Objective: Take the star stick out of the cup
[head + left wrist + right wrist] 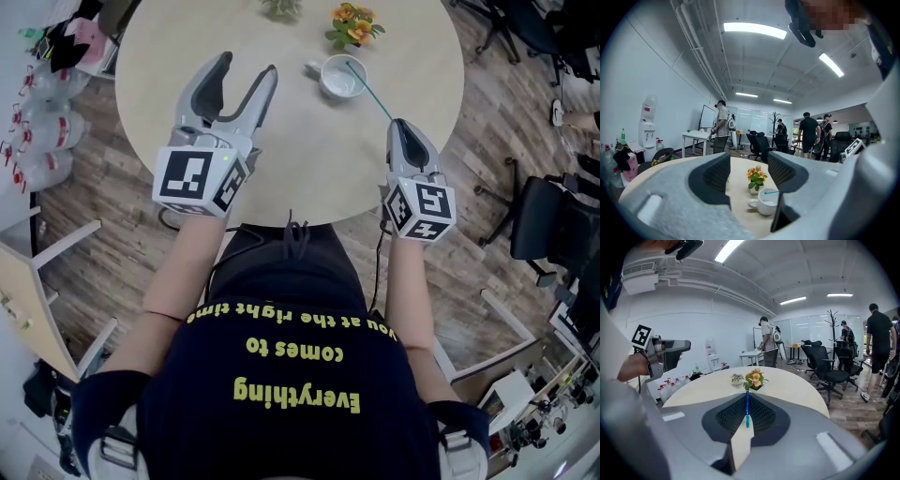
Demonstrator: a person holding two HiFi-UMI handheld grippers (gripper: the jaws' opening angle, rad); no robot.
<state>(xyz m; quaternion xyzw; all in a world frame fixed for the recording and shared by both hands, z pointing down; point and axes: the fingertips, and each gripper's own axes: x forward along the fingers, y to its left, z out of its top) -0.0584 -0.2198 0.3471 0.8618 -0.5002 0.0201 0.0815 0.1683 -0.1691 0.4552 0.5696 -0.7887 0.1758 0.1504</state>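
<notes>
Right gripper (399, 125) jaws were clamped on star stick (367, 89), near end; shaft ran ahead-left from tips, far end resting in cup (339, 77). Left gripper (247, 67) stood spread, empty, well left of cup; right one nearer.

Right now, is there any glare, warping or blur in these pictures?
Head view: even light, sharp, soft shadows on the table. Left gripper view: fisheye bends the room, and the ceiling light blows out white. Right gripper view: dark rounded corners, yet the star stick reads crisp.
</notes>
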